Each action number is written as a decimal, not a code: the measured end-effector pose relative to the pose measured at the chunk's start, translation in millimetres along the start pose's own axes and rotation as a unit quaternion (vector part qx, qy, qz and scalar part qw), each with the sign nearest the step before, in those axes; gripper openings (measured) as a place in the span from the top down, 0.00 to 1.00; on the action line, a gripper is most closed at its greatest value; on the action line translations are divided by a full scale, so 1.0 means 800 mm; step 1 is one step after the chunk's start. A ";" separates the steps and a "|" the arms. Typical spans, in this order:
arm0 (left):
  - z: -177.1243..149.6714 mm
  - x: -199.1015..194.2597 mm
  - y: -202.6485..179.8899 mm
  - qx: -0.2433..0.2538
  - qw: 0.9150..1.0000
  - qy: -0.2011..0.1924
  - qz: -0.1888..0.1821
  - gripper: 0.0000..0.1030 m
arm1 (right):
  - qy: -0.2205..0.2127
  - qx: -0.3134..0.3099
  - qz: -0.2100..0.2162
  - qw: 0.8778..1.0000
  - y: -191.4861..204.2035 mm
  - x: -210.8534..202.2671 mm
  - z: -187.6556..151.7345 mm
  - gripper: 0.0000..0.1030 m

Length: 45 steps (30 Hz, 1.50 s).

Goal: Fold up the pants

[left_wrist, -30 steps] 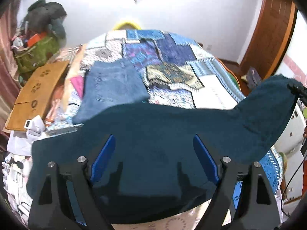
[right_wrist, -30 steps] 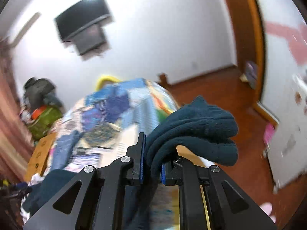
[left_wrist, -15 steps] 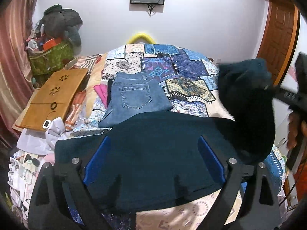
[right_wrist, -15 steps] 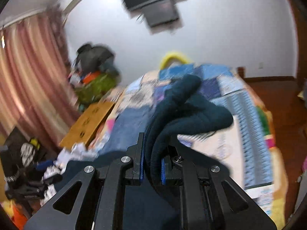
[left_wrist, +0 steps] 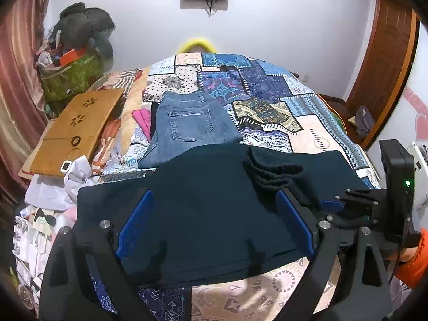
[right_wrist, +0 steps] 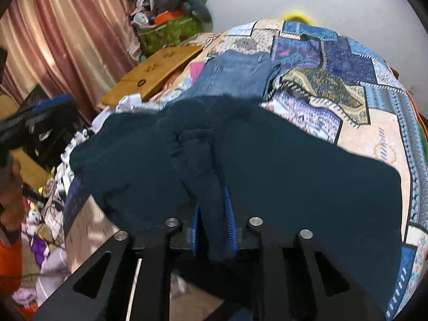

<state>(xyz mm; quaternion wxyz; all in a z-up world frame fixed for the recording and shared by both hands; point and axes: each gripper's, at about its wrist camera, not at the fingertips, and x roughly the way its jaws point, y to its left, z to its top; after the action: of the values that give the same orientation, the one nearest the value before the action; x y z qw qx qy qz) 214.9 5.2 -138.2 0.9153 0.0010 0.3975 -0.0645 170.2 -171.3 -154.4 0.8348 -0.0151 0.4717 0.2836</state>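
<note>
Dark teal pants (left_wrist: 200, 187) lie across the near end of the bed, one end doubled over on top of the rest. My left gripper (left_wrist: 214, 198) hovers over them, open wide, blue pads apart, gripping nothing. In the left wrist view my right gripper (left_wrist: 345, 203) comes in from the right at the bunched end of the pants. In the right wrist view the right gripper (right_wrist: 211, 203) has a strip of the pants (right_wrist: 294, 165) between its blue pads. Its jaws are opening, and the fabric still fills the gap.
Folded blue jeans (left_wrist: 192, 123) lie further up the patchwork quilt (left_wrist: 267, 85). A wooden lap tray (left_wrist: 77, 123) and a green bag (left_wrist: 72, 77) with clutter stand to the left. A wooden door (left_wrist: 382, 67) is at the right. A person's orange sleeve (left_wrist: 412, 264) shows at the edge.
My right gripper carried the pants' end from high on the right down and left onto the rest of the pants. Its jaws have widened slightly. My left gripper stays open.
</note>
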 end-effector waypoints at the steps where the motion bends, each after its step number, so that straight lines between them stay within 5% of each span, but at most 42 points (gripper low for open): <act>1: 0.001 0.000 -0.004 0.004 1.000 0.000 0.000 0.10 | -0.002 -0.001 0.007 1.000 0.001 -0.004 -0.003 0.69; 8: 0.019 0.003 -0.043 0.044 0.999 -0.006 -0.006 0.10 | -0.046 0.000 0.001 0.999 -0.017 -0.060 -0.006 0.53; 15: 0.049 0.041 -0.081 0.071 0.997 0.016 -0.033 0.09 | -0.085 0.028 -0.060 0.994 -0.080 -0.104 0.011 0.52; 23: 0.059 0.121 -0.106 0.084 0.993 0.073 -0.032 0.10 | -0.035 0.063 -0.097 0.993 -0.143 -0.064 0.009 0.44; 30: 0.029 0.164 -0.100 0.084 0.988 0.131 -0.023 0.10 | 0.058 0.094 -0.051 0.993 -0.177 -0.015 -0.033 0.44; 33: 0.005 0.177 -0.094 0.090 0.984 0.152 -0.016 0.09 | 0.047 0.093 -0.047 0.993 -0.177 -0.024 -0.050 0.44; 45: -0.019 0.131 -0.080 0.091 0.991 0.102 -0.009 0.08 | 0.012 0.094 -0.108 0.990 -0.153 -0.075 -0.090 0.43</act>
<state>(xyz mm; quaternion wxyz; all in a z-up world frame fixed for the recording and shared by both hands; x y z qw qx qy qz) 267.2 -69.5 -221.6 0.8654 0.0873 0.4814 -0.1085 149.9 -322.6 -176.6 0.8524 0.0097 0.5020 0.1460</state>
